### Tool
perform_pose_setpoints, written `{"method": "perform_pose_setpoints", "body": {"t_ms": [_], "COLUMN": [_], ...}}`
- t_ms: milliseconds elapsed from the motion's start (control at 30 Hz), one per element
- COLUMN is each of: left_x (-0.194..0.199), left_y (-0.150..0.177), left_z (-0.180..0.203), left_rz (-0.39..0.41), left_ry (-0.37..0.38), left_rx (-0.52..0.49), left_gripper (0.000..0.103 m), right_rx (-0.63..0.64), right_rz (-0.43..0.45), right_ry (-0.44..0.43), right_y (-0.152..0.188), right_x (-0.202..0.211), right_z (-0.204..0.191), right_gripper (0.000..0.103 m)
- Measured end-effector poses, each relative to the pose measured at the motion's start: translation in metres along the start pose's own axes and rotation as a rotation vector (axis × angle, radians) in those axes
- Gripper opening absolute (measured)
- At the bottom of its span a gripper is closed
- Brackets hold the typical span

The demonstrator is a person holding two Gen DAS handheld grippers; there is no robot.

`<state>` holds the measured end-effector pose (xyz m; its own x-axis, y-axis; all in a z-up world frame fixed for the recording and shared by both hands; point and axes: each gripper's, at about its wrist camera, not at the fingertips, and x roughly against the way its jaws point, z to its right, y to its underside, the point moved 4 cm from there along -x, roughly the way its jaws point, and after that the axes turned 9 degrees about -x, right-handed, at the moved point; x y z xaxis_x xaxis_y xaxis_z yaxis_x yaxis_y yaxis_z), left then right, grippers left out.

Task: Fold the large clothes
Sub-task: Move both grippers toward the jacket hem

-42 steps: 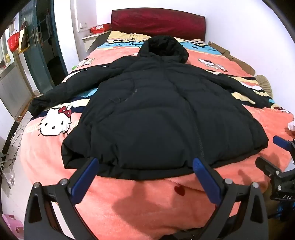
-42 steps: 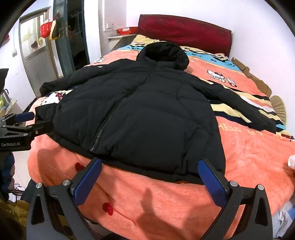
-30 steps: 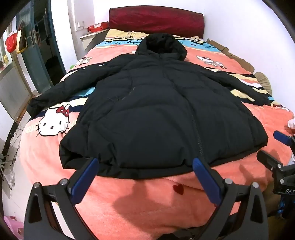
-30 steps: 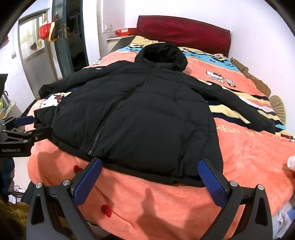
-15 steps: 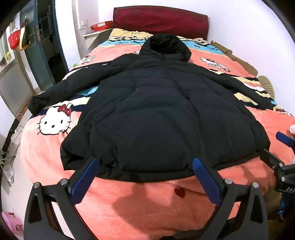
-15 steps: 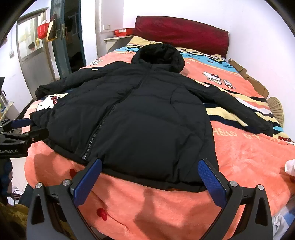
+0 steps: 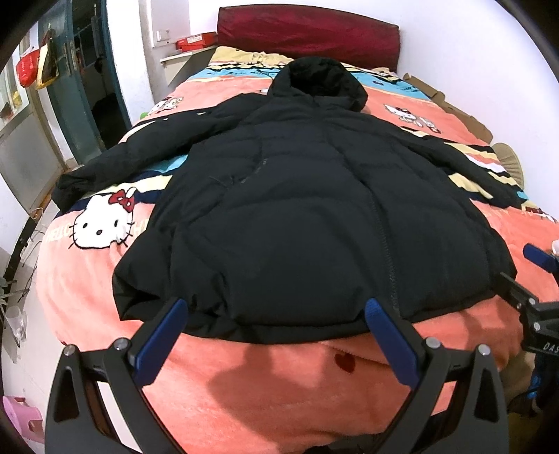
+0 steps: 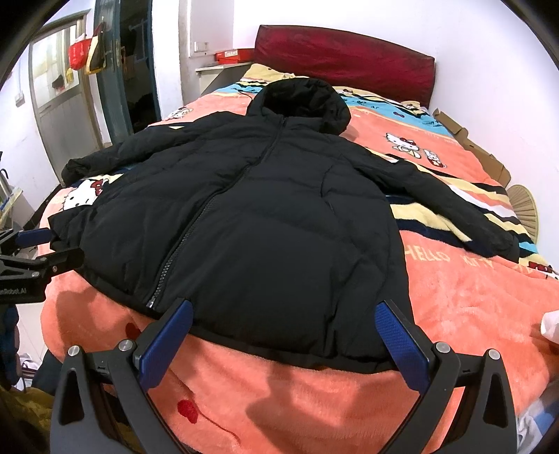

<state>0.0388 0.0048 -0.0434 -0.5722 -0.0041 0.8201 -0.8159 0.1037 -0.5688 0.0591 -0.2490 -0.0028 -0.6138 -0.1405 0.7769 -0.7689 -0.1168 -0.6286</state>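
A black hooded puffer jacket (image 7: 300, 223) lies spread flat, front up and zipped, on the bed, sleeves out to both sides, hood toward the headboard; it also shows in the right wrist view (image 8: 265, 223). My left gripper (image 7: 276, 314) is open and empty, just short of the jacket's hem on its left half. My right gripper (image 8: 283, 323) is open and empty at the hem on its right half. Each gripper shows at the edge of the other's view: the right one (image 7: 524, 276), the left one (image 8: 45, 248).
The bed has an orange Hello Kitty blanket (image 7: 265, 377) and a dark red headboard (image 7: 307, 31). A door (image 7: 80, 83) and floor clutter lie to the left. Cardboard (image 8: 471, 146) and a straw fan (image 8: 524, 209) sit along the right wall.
Both grippers have edged a little closer to the jacket's hem; the jacket has not moved and both stay open.
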Motion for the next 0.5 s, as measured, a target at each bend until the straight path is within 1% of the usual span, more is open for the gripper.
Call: {"method": "perform_pose_setpoints", "body": {"t_ms": [200, 400, 500], "left_x": [-0.005, -0.006, -0.007], "left_y": [-0.002, -0.011, -0.017], "left_z": [0.001, 0.006, 0.008], "left_rz": [-0.019, -0.032, -0.035], "left_ry": [0.012, 0.046, 0.034], "left_rx": [-0.013, -0.030, -0.050], "left_gripper": [0.103, 0.103, 0.103], "right_rx": [-0.005, -0.003, -0.010], "right_rz": [-0.010, -0.007, 0.000], "right_ry": [0.000, 0.000, -0.002], "right_y": [-0.004, -0.015, -0.023], "right_x": [-0.005, -0.009, -0.011], "right_z": [0.002, 0.004, 0.007], "right_gripper": [0.102, 0.102, 0.102]}}
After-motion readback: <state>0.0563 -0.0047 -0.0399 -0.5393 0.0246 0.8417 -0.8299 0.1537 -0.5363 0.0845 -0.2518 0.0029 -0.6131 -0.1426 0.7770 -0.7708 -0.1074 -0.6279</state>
